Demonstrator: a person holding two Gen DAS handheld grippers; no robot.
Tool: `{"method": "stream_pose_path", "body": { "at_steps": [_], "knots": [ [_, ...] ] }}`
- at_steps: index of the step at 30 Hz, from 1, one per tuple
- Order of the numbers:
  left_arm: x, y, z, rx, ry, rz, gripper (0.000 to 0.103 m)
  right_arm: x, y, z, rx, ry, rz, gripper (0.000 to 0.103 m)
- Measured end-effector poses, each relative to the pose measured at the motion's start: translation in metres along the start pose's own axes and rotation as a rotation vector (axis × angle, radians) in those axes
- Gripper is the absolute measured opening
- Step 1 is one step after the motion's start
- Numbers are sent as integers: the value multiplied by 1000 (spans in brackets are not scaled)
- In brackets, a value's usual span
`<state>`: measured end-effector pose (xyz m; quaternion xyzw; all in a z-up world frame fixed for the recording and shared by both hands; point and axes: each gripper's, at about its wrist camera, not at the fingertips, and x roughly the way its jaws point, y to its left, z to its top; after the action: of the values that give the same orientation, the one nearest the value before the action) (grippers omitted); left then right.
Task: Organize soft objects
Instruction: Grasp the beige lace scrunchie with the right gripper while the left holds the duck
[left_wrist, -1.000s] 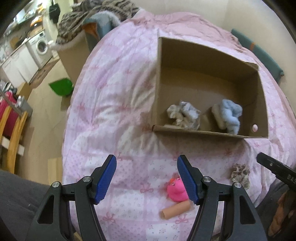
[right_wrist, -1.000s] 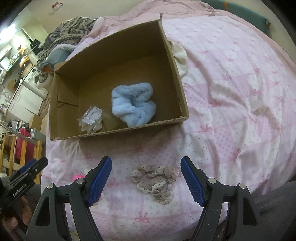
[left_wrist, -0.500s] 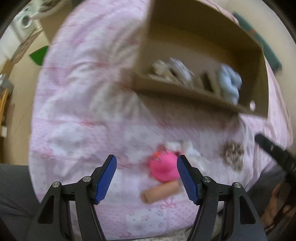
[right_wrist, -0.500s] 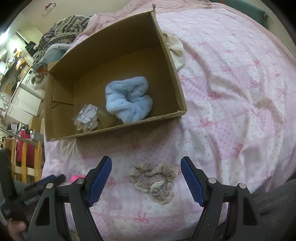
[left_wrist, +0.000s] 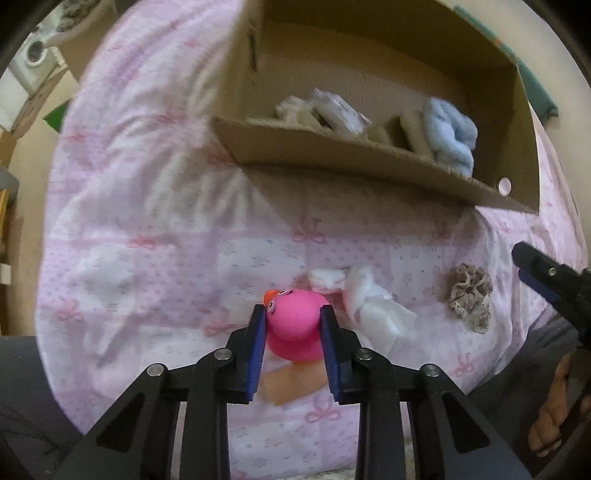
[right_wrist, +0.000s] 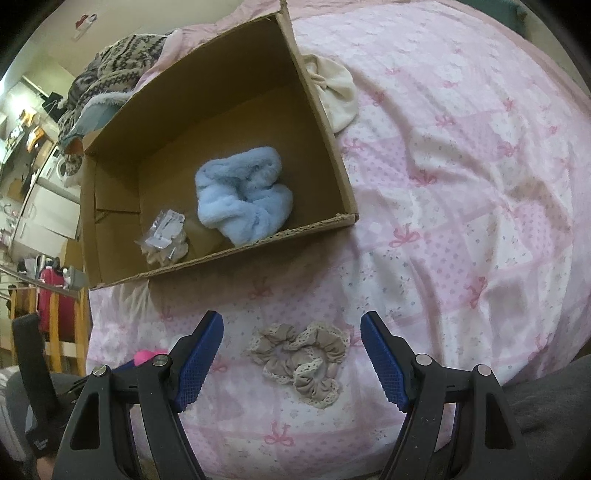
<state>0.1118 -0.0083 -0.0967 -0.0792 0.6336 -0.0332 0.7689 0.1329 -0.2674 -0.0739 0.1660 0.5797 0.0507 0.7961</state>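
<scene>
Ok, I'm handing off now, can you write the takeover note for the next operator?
Left tool: jaws closing on the pink rubber duck, which still sits on the pink quilt.
Right tool: open, hanging over the beige scrunchie, not touching it.
Done: blue fluffy scrunchie and a small packaged scrunchie lie in the cardboard box.
Left: duck, beige scrunchie, white cloth and a tan tube beside the duck.

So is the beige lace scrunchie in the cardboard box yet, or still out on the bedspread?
Out. The beige lace scrunchie lies on the pink bedspread, in front of the cardboard box, between the open right hand-held gripper fingers, untouched.
</scene>
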Motion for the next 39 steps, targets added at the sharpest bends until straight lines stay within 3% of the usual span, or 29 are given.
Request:
{"method": "stream_pose_path", "body": {
  "at_steps": [5,8,13,21,25,30,39],
  "knots": [
    [-30,13,1,-9,-126,87,26,12,-1,-1,5,56,-7,81],
    [-40,17,4,-25,-173,92,26,28,9,-6,-43,117,-50,81],
    [-39,13,6,-16,-176,91,26,49,26,-13,-147,168,-155,81],
    [-37,12,6,-20,-174,91,26,65,38,-21,-224,192,-231,80],
    [-38,17,5,-30,-173,92,26,67,45,-25,-261,187,-271,60],
    [-38,19,6,-38,-177,100,26,71,57,-34,-290,164,-305,17],
    [-38,22,6,-44,-183,122,26,54,57,-31,-304,122,-253,12]
  ]
}}
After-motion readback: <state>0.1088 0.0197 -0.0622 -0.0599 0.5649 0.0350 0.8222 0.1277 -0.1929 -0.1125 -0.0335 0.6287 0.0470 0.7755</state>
